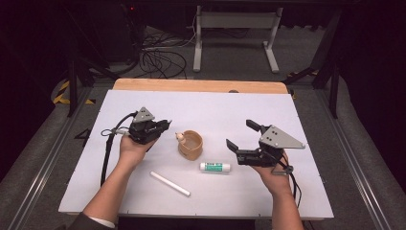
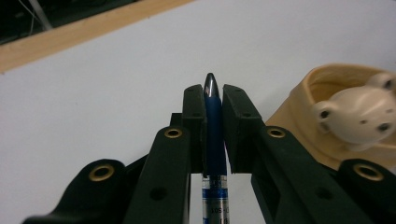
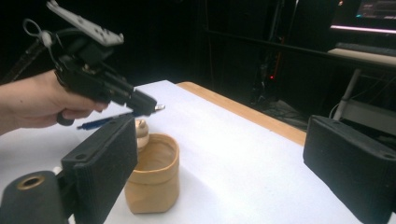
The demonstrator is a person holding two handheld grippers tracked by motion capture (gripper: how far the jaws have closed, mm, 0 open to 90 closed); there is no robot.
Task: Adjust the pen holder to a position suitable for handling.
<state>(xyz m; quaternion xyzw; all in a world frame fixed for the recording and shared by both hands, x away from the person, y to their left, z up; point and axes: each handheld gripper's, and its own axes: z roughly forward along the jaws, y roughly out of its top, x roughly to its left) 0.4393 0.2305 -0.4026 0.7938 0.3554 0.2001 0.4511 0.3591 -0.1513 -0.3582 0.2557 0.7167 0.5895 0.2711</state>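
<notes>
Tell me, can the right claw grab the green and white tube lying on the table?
Probably yes. The right claw is open and holds nothing, and the tube lies just beside it on bare table, with nothing between them.

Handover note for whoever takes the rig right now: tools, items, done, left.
Left tool: shut on the blue pen, held off the table beside the tan cup, pen tip pointing toward it.
Right tool: open, empty, raised right of the cup.
On the white mat: white stick and green-labelled white tube, both lying in front of the cup.
Done: pen picked up.
Left: probably drop the pen into the cup; stick and tube may follow.
</notes>
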